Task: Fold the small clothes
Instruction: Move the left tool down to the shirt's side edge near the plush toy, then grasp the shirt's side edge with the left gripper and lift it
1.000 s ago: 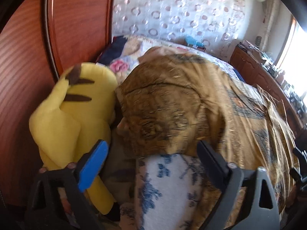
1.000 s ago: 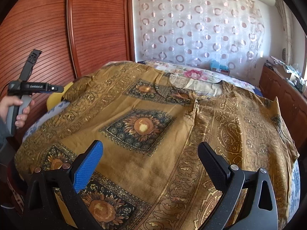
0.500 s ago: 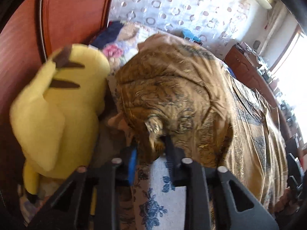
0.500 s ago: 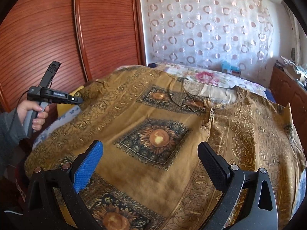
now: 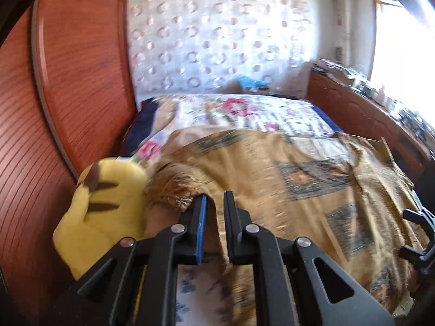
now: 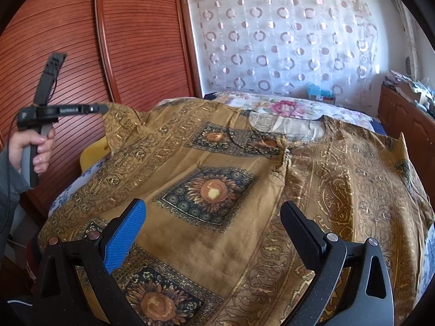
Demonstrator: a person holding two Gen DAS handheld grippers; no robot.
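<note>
A golden-brown tunic (image 6: pixel 217 163) with sunflower squares lies spread flat on the bed. My left gripper (image 5: pixel 214 198) has its jaws closing, with the edge of the tunic's left sleeve (image 5: pixel 176 193) pinched between them. The right wrist view shows that same left gripper (image 6: pixel 104 107) holding the sleeve (image 6: pixel 122 119) lifted off the bed, with a hand (image 6: pixel 30 146) on its handle. My right gripper (image 6: pixel 212 217) hovers open over the tunic's lower front, nothing between its fingers. In the left wrist view it is a dark shape at the right edge (image 5: pixel 418 233).
A yellow plush toy (image 5: pixel 103 212) lies against the bed's left side, beside red-brown wardrobe doors (image 5: pixel 68 95). A floral bedcover (image 5: pixel 239 114) shows beyond the tunic, under a white curtain with rings (image 6: pixel 285 46). A cluttered wooden dresser (image 5: pixel 367 119) lines the right side.
My left gripper went from wide open to closed on the sleeve edge, then rose and drew the sleeve up off the bed. The right gripper stayed where it was, open.
</note>
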